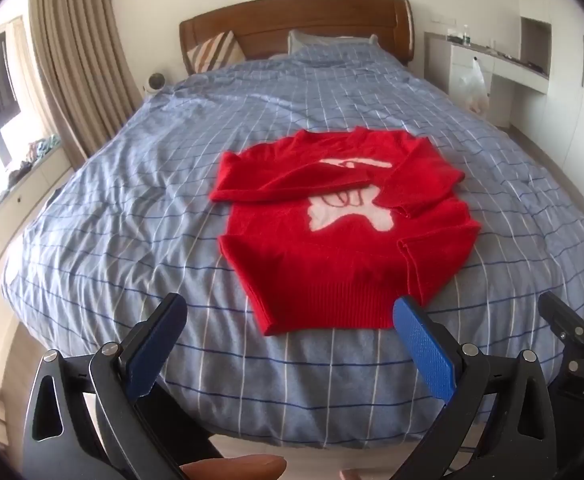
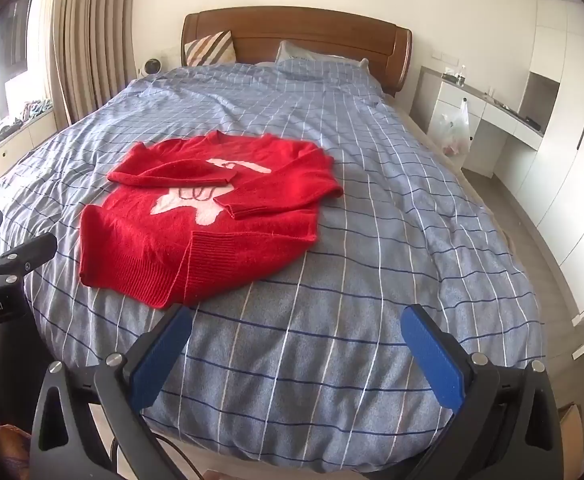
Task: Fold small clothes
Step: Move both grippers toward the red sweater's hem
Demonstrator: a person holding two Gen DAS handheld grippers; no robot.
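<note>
A small red sweater [image 1: 332, 248] with a white figure on its chest lies flat on the blue checked bedspread [image 1: 131, 208], hem toward me. Both sleeves are folded across the chest, and the lower right corner is turned in. My left gripper [image 1: 292, 312] hangs open above the foot of the bed, just short of the hem, nothing between its blue pads. In the right wrist view the sweater [image 2: 195, 224] lies ahead to the left, and my right gripper [image 2: 298, 322] stands open over bare bedspread [image 2: 412, 240], to the right of the hem. Neither gripper touches the sweater.
A wooden headboard [image 1: 292, 20] with a striped cushion [image 1: 215, 52] and a pillow [image 1: 324, 40] stands at the far end. Curtains [image 1: 75, 52] and a low window ledge run along the left. A white desk [image 2: 488, 116] with a plastic bag [image 2: 456, 128] stands at the right.
</note>
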